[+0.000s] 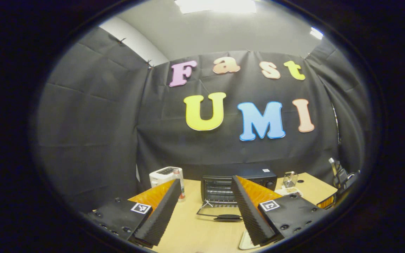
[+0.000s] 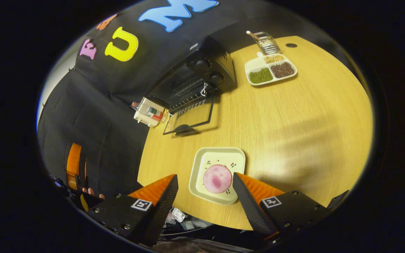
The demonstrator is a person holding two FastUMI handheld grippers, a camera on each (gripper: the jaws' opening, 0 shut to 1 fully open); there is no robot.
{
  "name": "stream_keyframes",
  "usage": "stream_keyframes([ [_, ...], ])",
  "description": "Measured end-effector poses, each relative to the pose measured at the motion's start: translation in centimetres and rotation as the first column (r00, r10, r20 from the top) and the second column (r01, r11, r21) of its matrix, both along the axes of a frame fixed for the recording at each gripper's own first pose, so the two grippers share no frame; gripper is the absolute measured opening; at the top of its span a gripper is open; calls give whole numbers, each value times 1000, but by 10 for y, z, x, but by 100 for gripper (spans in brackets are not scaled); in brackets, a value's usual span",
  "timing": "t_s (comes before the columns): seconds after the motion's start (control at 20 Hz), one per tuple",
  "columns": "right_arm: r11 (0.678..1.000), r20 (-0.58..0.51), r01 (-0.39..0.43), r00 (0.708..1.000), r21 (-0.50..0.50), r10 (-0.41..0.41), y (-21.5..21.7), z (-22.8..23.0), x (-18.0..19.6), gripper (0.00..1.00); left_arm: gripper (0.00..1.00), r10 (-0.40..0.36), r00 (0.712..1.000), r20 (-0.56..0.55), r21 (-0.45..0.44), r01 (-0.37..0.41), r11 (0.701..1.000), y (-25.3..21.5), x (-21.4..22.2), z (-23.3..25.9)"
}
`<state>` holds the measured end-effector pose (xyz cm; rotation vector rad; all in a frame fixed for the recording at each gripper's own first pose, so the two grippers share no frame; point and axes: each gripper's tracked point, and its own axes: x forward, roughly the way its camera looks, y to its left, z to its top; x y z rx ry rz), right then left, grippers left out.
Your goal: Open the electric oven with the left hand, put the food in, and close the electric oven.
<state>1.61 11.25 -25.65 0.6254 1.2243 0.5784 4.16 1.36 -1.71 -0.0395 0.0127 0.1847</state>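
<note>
A black electric oven (image 1: 238,182) stands at the back of the wooden table, its glass door (image 1: 220,212) folded down flat onto the tabletop. My left gripper (image 1: 206,191) is open in front of it, back from the door, holding nothing. In the right gripper view the oven (image 2: 202,79) and its lowered door (image 2: 190,119) lie farther off. A round pink food piece (image 2: 217,178) rests on a square cream plate (image 2: 230,156) near the table's front edge. My right gripper (image 2: 205,182) is open, its fingers on either side of the plate's near part, above it.
A white toaster (image 1: 164,174) with a small bottle (image 1: 179,186) stands left of the oven. A divided dish of beans and grains (image 2: 271,68) and a wire rack (image 2: 266,41) sit to the oven's right. The other gripper and a hand (image 2: 90,191) show at lower left.
</note>
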Motion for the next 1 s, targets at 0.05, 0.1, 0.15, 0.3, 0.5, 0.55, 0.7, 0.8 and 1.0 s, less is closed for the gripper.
stream_keyframes([
  [0.05,1000,-27,-9,1000,2,9,0,-7,-3,97,91,26,1000,-3,3,-26,1000,5,-9,-2],
  [0.1,1000,-46,-15,999,4,16,1,-13,-4,97,100,52,999,-5,9,-52,999,10,-18,-1],
  [0.15,1000,-70,-21,997,-1,21,0,-20,-5,97,100,73,997,-9,13,-73,997,15,-29,-3],
  [0.3,999,-131,-30,991,-22,27,1,-42,-6,97,100,118,993,-22,27,-117,993,23,-51,-6],
  [0.5,999,-188,-35,982,-15,32,5,-59,-8,88,100,165,986,-28,29,-165,986,34,-68,-8],
  [0.55,999,-194,-39,980,-19,35,5,-63,-8,80,100,175,984,-27,29,-174,984,36,-70,-8],
  [0.7,999,-216,-45,976,-21,40,6,-70,-9,80,100,183,982,-35,32,-182,983,40,-74,-10],
  [0.8,999,-231,-36,972,-19,31,9,-73,-6,80,100,179,983,-37,37,-178,983,39,-72,-9],
  [1.0,995,-244,-25,970,-91,2,2,-90,-4,69,100,175,984,-37,36,-173,984,38,-69,-10],
])
